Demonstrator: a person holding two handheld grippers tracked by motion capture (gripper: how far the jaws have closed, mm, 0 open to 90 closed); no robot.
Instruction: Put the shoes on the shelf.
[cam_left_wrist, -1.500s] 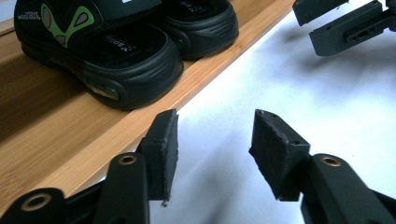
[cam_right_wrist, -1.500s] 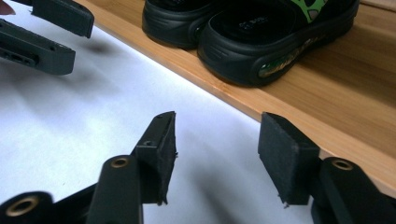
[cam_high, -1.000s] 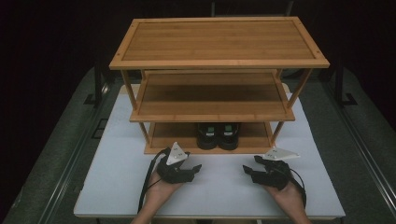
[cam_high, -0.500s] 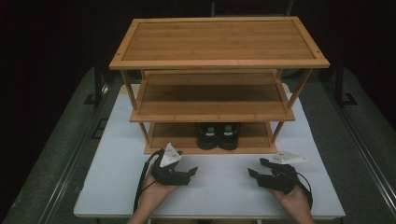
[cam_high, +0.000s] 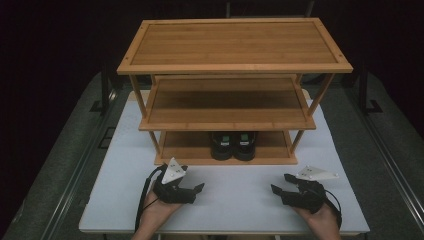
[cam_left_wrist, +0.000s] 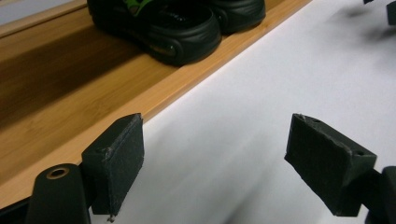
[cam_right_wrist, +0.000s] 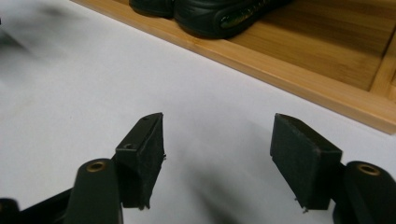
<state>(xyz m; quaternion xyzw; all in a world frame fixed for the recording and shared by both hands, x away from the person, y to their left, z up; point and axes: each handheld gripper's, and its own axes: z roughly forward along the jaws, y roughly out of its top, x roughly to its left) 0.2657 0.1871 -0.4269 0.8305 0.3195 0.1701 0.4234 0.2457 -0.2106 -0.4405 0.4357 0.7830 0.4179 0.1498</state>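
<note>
A three-tier bamboo shoe rack (cam_high: 235, 45) stands at the back of the white table (cam_high: 230, 195). A pair of black shoes (cam_high: 233, 145) sits on its bottom shelf, near the middle. My left gripper (cam_high: 197, 192) rests low over the table's front left, open and empty, jaws pointing right. My right gripper (cam_high: 280, 185) rests at the front right, open and empty, jaws pointing left. In the left gripper view the black shoes (cam_left_wrist: 177, 23) lie ahead on the bottom shelf (cam_left_wrist: 70, 102). In the right gripper view the black shoes (cam_right_wrist: 219, 14) are ahead at the top, beyond the shelf edge (cam_right_wrist: 289, 79).
The rack's upper two shelves are bare. Bare white table lies between the two grippers and in front of the rack. Dark floor with metal rails (cam_high: 75, 170) flanks the table on both sides.
Both hands have drawn back toward the table's front edge and spread slightly apart. Both grippers stay open and empty.
</note>
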